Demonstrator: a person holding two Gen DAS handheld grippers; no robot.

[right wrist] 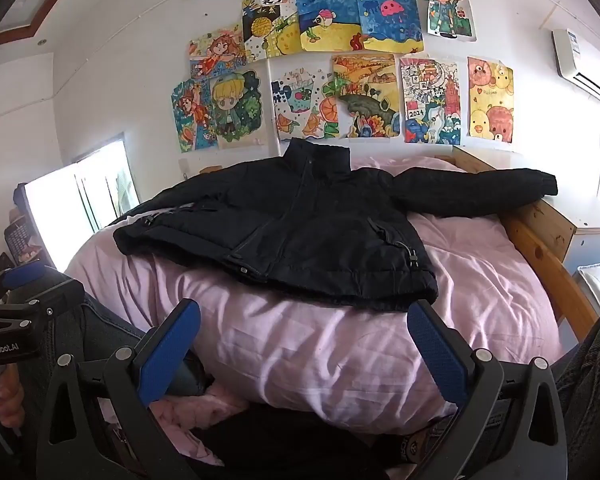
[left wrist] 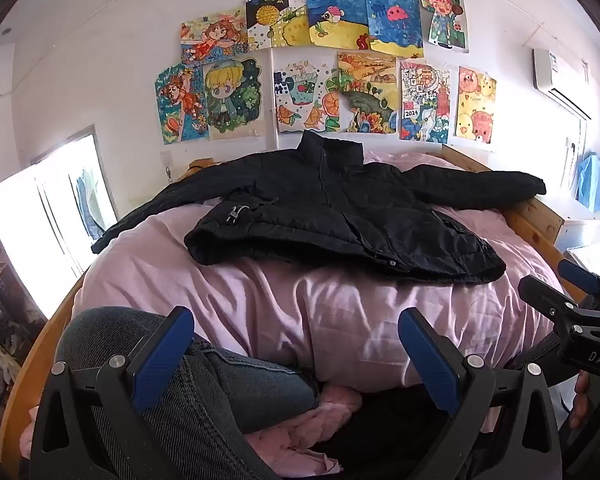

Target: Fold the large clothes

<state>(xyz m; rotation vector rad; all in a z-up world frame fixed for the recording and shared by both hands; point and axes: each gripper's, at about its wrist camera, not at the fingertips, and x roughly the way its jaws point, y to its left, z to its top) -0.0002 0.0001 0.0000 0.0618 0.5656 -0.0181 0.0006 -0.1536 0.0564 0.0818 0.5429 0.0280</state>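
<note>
On the pale pink quilted duvet (left wrist: 340,304) that covers the wooden-framed bed (left wrist: 536,220), a black padded zip-front jacket (left wrist: 340,216) lies spread face up, its stand-up collar toward the wall and its hem toward me. One sleeve stretches out to the right, its cuff resting over the wooden bed rail; the other sleeve trails off the left side of the duvet toward the bright window (left wrist: 48,216). Above the jacket's collar, a cluster of colourful children's paintings (left wrist: 324,64) is pinned to the white wall, and a white air conditioner (left wrist: 560,80) hangs to the right of them.

My left gripper (left wrist: 296,354), black-framed with blue textured pads, hovers at the near edge of the duvet, short of the jacket's hem, its jaws spread wide and holding nothing. My right gripper (right wrist: 304,348) hovers likewise just short of the hem, jaws wide apart and empty, its right pad close to the jacket's lower right corner. Beneath the left gripper, my knee in dark grey denim (left wrist: 188,368) presses against the duvet.
</note>
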